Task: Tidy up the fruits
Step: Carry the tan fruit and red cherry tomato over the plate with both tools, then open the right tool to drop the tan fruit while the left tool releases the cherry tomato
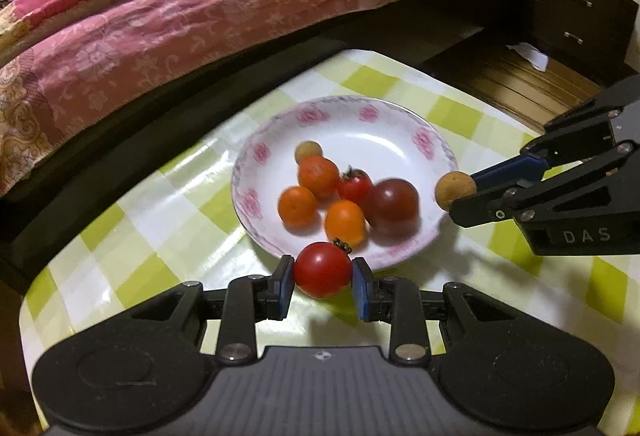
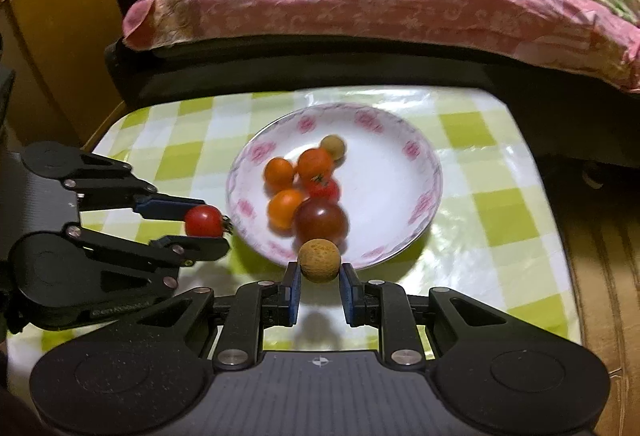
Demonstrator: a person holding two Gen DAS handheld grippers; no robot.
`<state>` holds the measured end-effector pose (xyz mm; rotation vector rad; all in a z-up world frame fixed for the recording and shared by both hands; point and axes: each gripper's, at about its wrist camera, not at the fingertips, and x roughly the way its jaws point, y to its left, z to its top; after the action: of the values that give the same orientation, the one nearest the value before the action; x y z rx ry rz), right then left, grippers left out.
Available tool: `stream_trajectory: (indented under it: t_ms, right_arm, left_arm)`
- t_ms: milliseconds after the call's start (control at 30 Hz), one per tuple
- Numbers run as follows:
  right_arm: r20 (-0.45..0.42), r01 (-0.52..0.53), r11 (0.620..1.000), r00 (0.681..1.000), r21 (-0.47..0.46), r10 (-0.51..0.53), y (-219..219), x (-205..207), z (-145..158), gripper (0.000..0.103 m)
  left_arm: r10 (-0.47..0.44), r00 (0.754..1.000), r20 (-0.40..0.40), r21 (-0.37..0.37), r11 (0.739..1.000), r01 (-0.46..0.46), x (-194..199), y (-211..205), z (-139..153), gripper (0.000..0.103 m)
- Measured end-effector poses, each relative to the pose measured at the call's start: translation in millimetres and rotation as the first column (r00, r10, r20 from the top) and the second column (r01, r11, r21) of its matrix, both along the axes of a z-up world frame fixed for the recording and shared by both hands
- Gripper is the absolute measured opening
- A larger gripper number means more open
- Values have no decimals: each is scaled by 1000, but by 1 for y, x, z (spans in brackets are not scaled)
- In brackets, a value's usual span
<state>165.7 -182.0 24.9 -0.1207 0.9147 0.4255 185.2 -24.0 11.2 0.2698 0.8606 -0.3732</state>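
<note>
Six fruits already lie in the plate (image 1: pixel 248 172) on the bench (image 1: pixel 120 236). Two remain, by my judgement — the left gripper (image 1: pixel 323 272) clamps a red tomato (image 1: pixel 322 269), the right gripper (image 2: pixel 320 272) a tan longan (image 2: pixel 319 261), both at its rim.

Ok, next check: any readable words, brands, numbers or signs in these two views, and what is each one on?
"DAS": raised letters on the black body of the right gripper, seen in the left wrist view.
Embossed lettering on the body of the left gripper, seen in the right wrist view: too blurred to read.
The plate has pink flower motifs only, no text.
Nothing else readable.
</note>
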Motion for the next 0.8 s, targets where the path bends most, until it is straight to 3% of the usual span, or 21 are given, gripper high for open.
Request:
stream_trajectory:
  t_ms: [467, 800]
  right_arm:
    - [25, 89, 996, 996, -29, -88, -7, 34, -13, 18]
    - [23, 108, 994, 994, -1, -108, -7, 42, -21, 19]
  left_arm:
    - [43, 999, 7, 26, 999, -43, 23, -8, -11, 38]
    - [59, 998, 19, 31, 998, -59, 26, -8, -13, 39]
